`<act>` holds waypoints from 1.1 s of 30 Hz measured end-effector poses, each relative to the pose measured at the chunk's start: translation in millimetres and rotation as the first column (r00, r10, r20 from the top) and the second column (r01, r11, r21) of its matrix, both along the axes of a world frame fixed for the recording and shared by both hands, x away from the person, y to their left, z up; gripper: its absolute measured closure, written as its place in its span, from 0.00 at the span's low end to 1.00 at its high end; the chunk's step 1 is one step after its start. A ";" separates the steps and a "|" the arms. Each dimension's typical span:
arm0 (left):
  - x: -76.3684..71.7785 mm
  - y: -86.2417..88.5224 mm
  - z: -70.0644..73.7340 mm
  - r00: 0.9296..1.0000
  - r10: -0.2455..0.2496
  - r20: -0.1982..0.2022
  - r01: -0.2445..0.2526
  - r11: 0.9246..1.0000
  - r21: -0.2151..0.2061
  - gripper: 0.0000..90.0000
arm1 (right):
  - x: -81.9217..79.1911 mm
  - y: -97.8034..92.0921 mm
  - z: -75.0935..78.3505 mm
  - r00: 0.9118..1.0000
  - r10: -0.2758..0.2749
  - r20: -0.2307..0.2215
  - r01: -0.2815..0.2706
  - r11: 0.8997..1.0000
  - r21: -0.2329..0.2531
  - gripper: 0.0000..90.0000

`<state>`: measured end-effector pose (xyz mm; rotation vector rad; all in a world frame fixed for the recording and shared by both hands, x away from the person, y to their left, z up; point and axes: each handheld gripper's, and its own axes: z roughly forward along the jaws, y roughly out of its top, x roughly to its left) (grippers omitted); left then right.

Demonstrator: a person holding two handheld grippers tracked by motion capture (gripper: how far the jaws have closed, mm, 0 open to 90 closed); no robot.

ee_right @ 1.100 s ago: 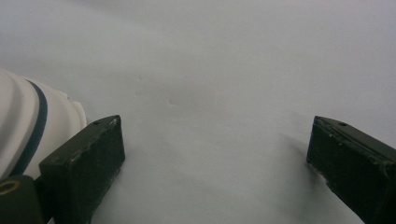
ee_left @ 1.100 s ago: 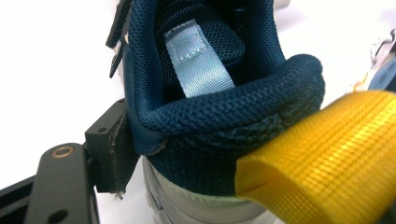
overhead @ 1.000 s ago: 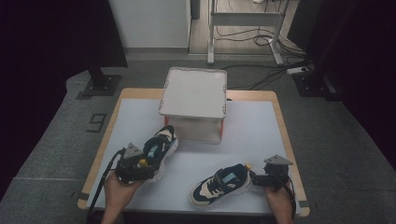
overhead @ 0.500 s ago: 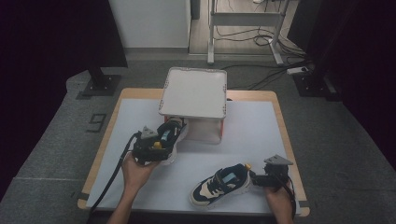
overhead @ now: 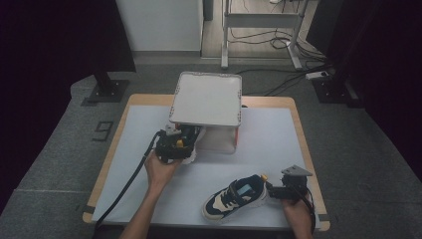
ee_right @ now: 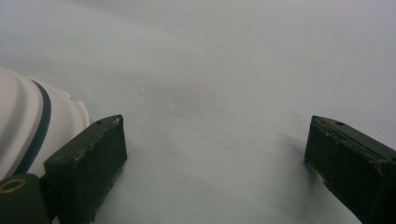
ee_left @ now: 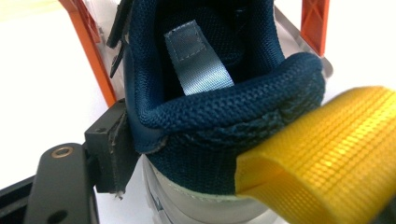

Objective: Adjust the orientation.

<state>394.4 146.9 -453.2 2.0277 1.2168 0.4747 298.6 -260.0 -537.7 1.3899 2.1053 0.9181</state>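
Your left gripper [overhead: 175, 144] clamps the sneaker's heel [ee_left: 224, 135]; slide it straight under the rack [overhead: 206, 99] at centre frame, right gripper [ee_right: 215, 154] open.

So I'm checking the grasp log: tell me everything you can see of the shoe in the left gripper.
The shoe is a sneaker with a navy knit collar, pale blue tongue strip, yellow webbing heel loop and whitish-grey sole. The left gripper clamps its heel, one black jaw pad against the collar's side. It points toe-first into the shelf opening, between the orange legs, under the grey top. Its toe is hidden there.
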 end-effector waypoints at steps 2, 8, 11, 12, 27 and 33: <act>4.1 -3.1 -3.0 1.000 0.009 0.001 -0.009 1.000 -0.002 0.27 | -0.1 0.1 0.0 1.000 0.001 0.000 -0.001 1.000 0.000 0.06; 14.5 -9.6 -12.5 0.999 0.042 0.008 -0.042 0.999 -0.014 0.27 | -0.3 0.1 0.1 1.000 0.004 0.000 -0.004 1.000 0.001 0.06; 18.2 -10.8 -18.9 0.998 0.067 0.017 -0.067 0.998 0.001 0.27 | -0.3 0.1 0.0 1.000 0.003 0.004 -0.003 1.000 0.000 0.06; 19.4 -11.2 -20.9 0.997 0.075 0.017 -0.075 0.997 0.005 0.27 | -0.4 0.1 0.0 1.000 0.005 0.005 -0.005 1.000 0.000 0.06; 24.4 -9.6 -27.5 0.998 0.068 -0.017 -0.068 0.998 -0.010 0.09 | -0.4 -0.2 0.0 1.000 0.011 0.005 -0.011 1.000 0.004 0.08; 8.1 -4.2 -17.6 0.999 0.030 -0.014 -0.030 0.999 0.013 0.11 | -0.6 -0.1 0.1 1.000 0.013 0.004 -0.013 1.000 0.004 0.08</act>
